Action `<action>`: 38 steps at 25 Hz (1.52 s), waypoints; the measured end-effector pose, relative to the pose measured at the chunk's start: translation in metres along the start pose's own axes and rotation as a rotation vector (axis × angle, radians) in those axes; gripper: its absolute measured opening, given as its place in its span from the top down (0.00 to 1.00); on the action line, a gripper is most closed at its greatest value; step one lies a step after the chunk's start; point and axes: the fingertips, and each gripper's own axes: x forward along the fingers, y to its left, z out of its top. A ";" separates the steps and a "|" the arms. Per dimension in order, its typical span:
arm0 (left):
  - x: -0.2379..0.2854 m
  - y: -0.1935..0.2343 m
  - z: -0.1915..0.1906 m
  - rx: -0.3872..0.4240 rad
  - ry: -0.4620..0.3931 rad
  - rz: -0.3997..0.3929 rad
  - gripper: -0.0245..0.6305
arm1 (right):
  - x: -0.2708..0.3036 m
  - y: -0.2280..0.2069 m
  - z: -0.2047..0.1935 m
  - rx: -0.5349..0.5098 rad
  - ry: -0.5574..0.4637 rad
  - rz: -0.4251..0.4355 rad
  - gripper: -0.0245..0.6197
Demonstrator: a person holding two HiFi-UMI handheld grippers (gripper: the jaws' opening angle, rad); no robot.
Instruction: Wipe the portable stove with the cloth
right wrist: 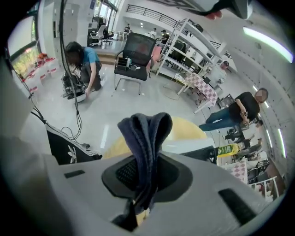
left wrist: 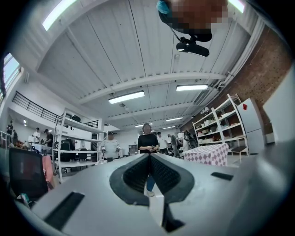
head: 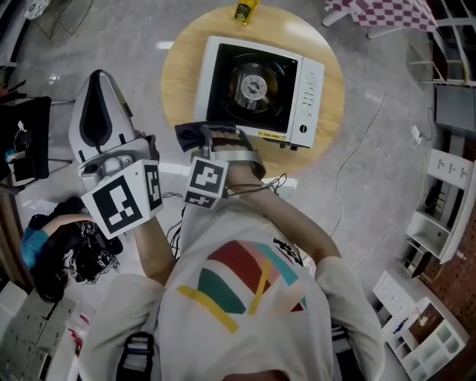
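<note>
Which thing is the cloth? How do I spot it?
Find the round wooden table with the white portable stove on it. At the stove's near left corner, the right gripper pinches the cloth: dark blue, soft and folded, unlike the hard white stove.

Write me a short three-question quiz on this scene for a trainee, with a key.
1. Multiple choice: what is clamped in the right gripper? A) a sponge B) a dark cloth C) a spoon
2. True or false: the left gripper is touching the stove.
3. Fill in: the stove stands on a round ______ table, with a yellow bottle at its far edge.
Key: 1 B; 2 false, it is held up off to the side of the table, jaws together and empty; 3 wooden.
</note>
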 end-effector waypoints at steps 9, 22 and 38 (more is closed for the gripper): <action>0.001 -0.028 0.007 0.006 -0.016 -0.054 0.95 | -0.018 -0.006 -0.080 0.127 0.065 -0.001 0.91; 0.008 -0.049 0.007 -0.012 -0.012 -0.097 0.95 | -0.043 -0.009 -0.193 0.181 0.222 -0.048 0.91; 0.013 -0.058 0.004 -0.005 -0.004 -0.099 0.95 | -0.063 -0.016 -0.261 0.169 0.316 -0.074 0.91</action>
